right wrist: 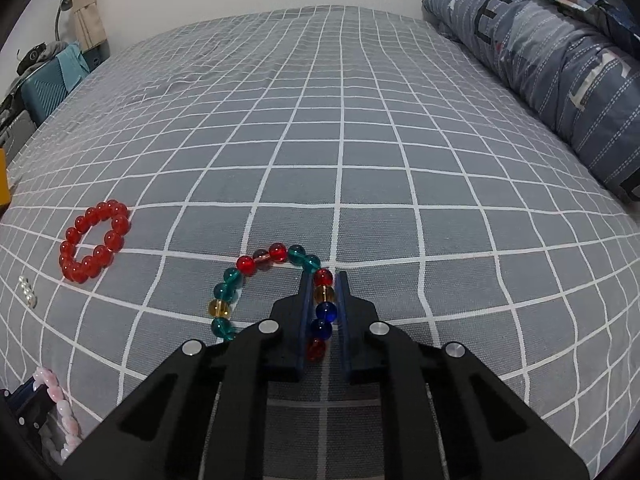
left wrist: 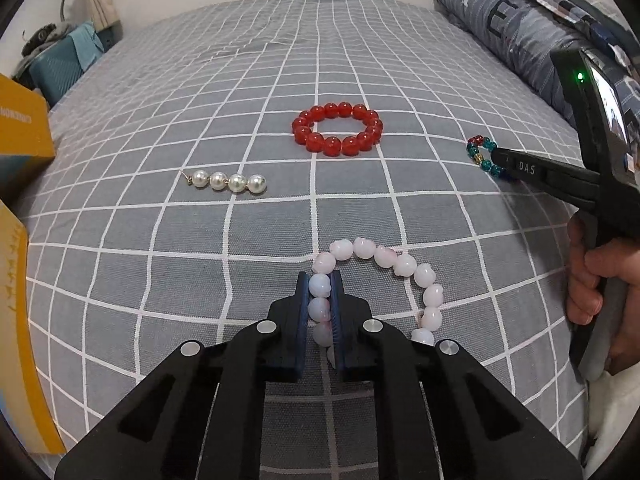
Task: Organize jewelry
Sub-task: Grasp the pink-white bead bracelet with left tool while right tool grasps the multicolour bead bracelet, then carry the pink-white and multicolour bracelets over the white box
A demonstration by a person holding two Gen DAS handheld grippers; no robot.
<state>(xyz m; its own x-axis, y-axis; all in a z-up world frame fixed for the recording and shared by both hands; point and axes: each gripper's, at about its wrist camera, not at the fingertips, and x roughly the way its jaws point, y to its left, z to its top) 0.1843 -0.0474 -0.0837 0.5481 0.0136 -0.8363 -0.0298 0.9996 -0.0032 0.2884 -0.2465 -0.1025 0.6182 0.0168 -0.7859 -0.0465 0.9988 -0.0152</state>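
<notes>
My left gripper (left wrist: 320,280) is shut on a pale pink bead bracelet (left wrist: 404,266) that lies on the grey checked bedspread (left wrist: 200,80). My right gripper (right wrist: 323,278) is shut on a multicoloured glass bead bracelet (right wrist: 256,266); it also shows in the left wrist view (left wrist: 482,154), held by the right gripper (left wrist: 496,156). A red bead bracelet (left wrist: 338,128) lies at mid bed and shows at the left of the right wrist view (right wrist: 94,240). A short pearl strand (left wrist: 228,181) lies left of it. The pink bracelet shows at the bottom left of the right wrist view (right wrist: 56,400).
A yellow cardboard box (left wrist: 24,128) stands at the left edge of the bed. A folded grey-blue quilt (right wrist: 560,60) lies along the right side. A teal case (right wrist: 40,92) stands beyond the far left corner.
</notes>
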